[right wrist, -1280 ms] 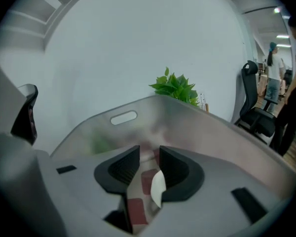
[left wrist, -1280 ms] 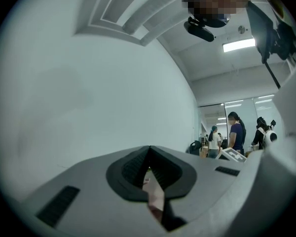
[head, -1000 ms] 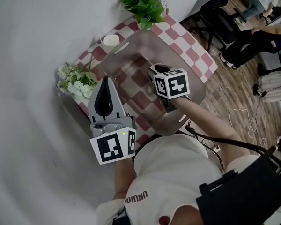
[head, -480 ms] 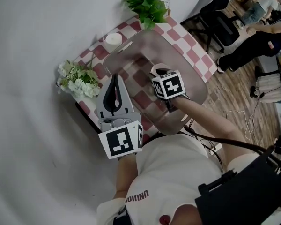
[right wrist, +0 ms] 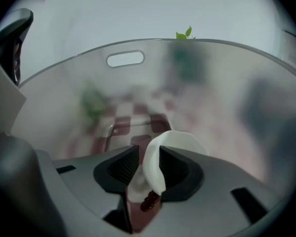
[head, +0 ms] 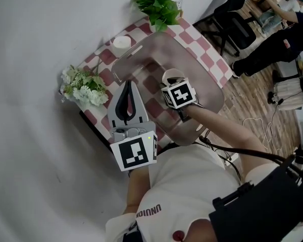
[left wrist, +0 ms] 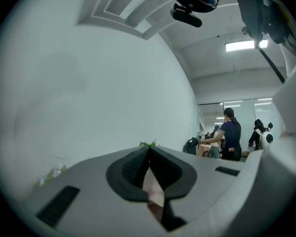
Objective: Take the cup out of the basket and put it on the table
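Observation:
A clear plastic basket (head: 204,77) stands on the red-and-white checkered table (head: 214,59). A white cup (head: 170,77) sits inside it. My right gripper (head: 170,84) reaches down into the basket. In the right gripper view the cup's (right wrist: 177,141) thin wall stands between the jaws of my right gripper (right wrist: 147,169), with a small gap on the left side, so the gripper is open. My left gripper (head: 128,87) hovers left of the basket over the table's edge. It is shut and empty, its tips meeting in the left gripper view (left wrist: 149,149).
A white candle (head: 122,43) stands behind the basket's handle slot (right wrist: 126,59). A green plant (head: 159,5) is at the table's far corner and white flowers (head: 83,88) at its left edge. A white wall lies left. Seated people (head: 272,39) and chairs are at the right.
My left gripper has moved right, closer to the basket. The right gripper has shifted slightly inside the basket at the cup.

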`<state>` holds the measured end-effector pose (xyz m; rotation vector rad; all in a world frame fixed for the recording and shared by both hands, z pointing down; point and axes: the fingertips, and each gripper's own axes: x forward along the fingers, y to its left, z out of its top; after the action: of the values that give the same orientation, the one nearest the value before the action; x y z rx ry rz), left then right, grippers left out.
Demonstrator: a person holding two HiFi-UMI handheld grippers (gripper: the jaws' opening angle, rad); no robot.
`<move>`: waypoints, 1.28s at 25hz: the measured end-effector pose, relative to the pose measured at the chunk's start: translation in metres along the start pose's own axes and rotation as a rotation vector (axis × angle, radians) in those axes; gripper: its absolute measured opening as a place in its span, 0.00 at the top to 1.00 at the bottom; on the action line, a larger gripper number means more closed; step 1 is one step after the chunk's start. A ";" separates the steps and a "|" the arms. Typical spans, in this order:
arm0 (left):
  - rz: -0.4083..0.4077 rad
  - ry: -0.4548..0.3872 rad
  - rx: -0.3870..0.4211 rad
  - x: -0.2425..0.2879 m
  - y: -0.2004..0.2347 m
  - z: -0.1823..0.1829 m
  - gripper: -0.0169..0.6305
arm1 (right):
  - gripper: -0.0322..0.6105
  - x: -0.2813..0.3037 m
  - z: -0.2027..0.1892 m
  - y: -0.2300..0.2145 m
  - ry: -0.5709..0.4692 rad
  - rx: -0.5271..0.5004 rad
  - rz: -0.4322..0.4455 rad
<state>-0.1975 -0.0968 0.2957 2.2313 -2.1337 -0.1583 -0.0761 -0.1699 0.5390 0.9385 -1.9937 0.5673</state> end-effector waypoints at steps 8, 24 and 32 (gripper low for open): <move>-0.015 0.000 0.000 0.002 -0.001 -0.002 0.96 | 0.74 0.009 -0.007 0.003 0.040 -0.019 -0.008; -0.001 0.014 -0.058 0.002 0.000 -0.005 0.96 | 0.74 0.025 -0.017 -0.001 0.092 -0.068 -0.039; -0.019 0.006 -0.016 0.003 0.000 -0.004 0.96 | 0.76 0.028 -0.020 -0.004 0.128 -0.112 -0.074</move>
<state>-0.1969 -0.0997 0.3001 2.2411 -2.1014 -0.1691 -0.0737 -0.1702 0.5733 0.8822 -1.8486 0.4584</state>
